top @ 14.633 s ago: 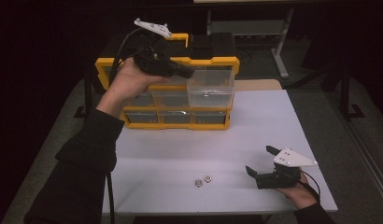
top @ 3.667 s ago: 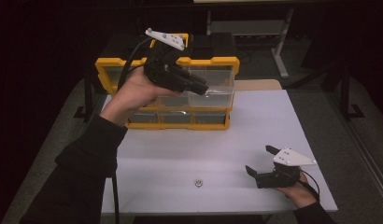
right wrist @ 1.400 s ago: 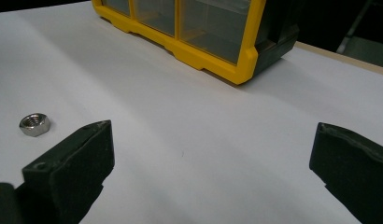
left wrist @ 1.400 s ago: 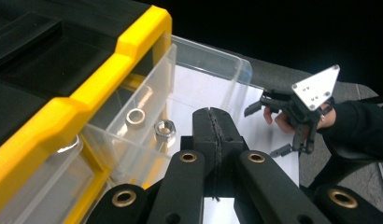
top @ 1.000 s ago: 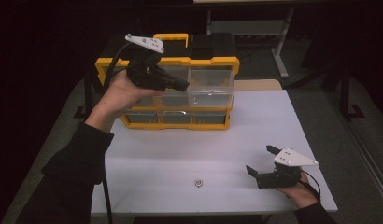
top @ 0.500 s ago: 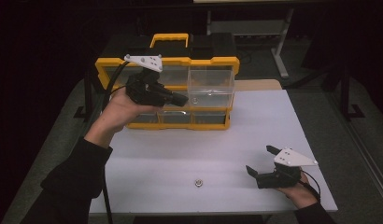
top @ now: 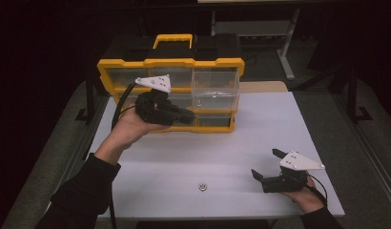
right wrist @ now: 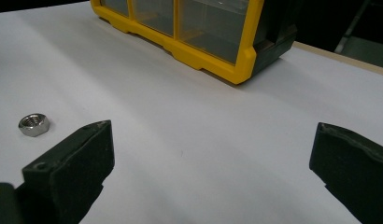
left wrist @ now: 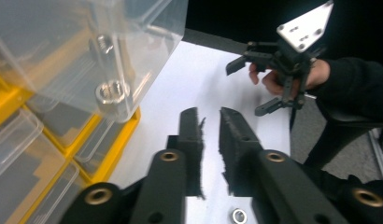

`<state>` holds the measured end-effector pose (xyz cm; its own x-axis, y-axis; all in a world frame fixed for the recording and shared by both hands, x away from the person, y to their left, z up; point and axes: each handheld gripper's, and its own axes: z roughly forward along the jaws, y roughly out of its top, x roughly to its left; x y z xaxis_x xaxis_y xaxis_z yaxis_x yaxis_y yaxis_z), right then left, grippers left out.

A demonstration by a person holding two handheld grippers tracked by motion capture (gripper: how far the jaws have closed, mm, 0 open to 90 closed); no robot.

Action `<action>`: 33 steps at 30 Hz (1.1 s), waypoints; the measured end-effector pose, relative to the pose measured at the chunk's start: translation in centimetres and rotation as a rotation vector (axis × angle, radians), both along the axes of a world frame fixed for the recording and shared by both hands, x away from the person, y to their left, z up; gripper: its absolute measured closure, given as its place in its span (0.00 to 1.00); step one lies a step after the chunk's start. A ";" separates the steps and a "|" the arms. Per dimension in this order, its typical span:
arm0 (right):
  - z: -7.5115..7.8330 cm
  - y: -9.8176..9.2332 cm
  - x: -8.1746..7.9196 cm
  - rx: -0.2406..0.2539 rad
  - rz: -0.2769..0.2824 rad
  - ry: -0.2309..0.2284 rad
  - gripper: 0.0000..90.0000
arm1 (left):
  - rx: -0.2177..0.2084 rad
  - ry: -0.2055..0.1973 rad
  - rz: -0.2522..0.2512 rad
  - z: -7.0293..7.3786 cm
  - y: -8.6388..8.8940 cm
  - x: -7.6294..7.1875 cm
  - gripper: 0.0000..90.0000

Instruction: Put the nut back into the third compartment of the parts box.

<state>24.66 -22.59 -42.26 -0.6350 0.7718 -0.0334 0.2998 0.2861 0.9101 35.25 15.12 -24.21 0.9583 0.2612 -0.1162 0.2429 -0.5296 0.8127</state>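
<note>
Steel nut point(top: 201, 186) lies at 6 o'clock on the white counter point(top: 241, 143), apart from both claws. Left claw point(top: 188, 116) is held by the yellow organizer point(top: 170, 62), jaws just opened slightly, nothing between them; two nuts sit in the pulled-out clear drawer point(left wrist: 87, 51). Right claw point(top: 265, 164) rests wide open, empty, at 4 o'clock. Judged next: descent toward 6 o'clock, wider opening. Room dark.

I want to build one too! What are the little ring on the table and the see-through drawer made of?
The nut looks like shiny bare metal: silvery, six-sided, with glints. The pulled-out drawer looks like clear glossy plastic, since two more nuts show through its wall.
</note>
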 end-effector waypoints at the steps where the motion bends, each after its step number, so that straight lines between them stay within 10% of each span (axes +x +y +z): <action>1: 0.0 0.0 0.0 0.000 0.000 0.000 0.00 | 0.001 0.003 0.000 -0.3 0.0 0.0 0.81; 16: 0.0 0.1 0.0 0.000 0.000 0.001 0.00 | 0.030 -0.004 0.035 -4.9 -0.6 -1.0 0.41; 33: -0.1 0.2 -0.1 -0.004 0.008 0.005 0.00 | 0.037 -0.008 0.053 -9.2 -1.1 -2.6 0.27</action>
